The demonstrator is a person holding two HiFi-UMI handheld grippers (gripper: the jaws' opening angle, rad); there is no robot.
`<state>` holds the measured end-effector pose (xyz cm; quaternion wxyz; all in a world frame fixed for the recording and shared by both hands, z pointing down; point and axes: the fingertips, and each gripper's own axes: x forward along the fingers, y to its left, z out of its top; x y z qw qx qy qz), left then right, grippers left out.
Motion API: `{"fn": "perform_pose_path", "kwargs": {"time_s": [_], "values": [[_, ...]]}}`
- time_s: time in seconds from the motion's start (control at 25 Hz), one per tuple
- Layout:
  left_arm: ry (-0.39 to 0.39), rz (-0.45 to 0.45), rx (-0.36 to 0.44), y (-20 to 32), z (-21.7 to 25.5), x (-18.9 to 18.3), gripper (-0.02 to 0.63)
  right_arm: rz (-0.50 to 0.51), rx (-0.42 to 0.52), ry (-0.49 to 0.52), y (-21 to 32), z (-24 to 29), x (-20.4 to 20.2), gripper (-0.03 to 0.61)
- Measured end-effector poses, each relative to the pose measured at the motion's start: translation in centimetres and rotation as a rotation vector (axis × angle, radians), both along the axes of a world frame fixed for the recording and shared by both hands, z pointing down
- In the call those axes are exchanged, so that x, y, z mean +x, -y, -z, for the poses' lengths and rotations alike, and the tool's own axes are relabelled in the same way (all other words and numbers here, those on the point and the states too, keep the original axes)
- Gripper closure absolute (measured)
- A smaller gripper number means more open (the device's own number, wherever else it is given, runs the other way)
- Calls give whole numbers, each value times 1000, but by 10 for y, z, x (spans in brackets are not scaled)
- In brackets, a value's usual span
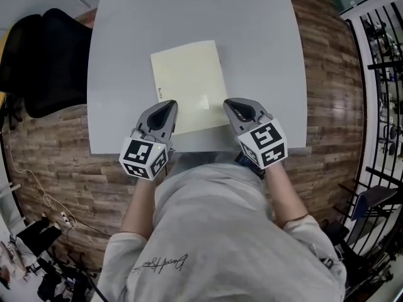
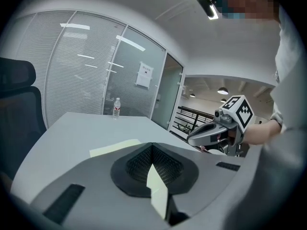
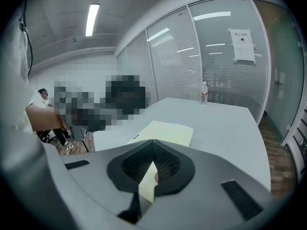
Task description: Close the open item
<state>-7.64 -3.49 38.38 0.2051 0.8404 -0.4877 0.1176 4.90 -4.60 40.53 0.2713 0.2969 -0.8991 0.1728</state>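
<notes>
Closest in, the person's grey shirt (image 1: pixel 220 244), its script too small to read. Left gripper (image 1: pixel 167 107), jaws clenched together, sits over the near-left corner of the pale yellow folder (image 1: pixel 189 80), which lies flat and shut by the grey desk's (image 1: pixel 126 43) near edge. Right gripper (image 1: pixel 232 105), clenched too, is at the folder's near-right corner. Black chair (image 1: pixel 44 55) off the left edge, water bottle (image 2: pixel 116 108) at the far end, black railing (image 1: pixel 378 74) to the right. Wood floor (image 1: pixel 327 55); the glass-wall notice (image 2: pixel 144 74) is unreadable.

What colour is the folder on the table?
The folder is pale yellow; the head view shows it best.
</notes>
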Motion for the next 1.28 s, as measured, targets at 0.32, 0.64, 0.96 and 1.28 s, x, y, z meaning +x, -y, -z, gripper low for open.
{"fn": "perform_pose_path", "kwargs": {"time_s": [0.32,0.64,0.96,1.28], "values": [[1,7,28,-3,15,10,606,6,8,27,-8,11,8,565],[7,22,39,-6,20,5,606,16,20,40,-4,16,2,566],[-16,18,39,-10,21,6,606,20,19,39,-7,14,0,566],[-12,23,45,-13,23,3,606,32,28,41,-9,18,-3,566]]}}
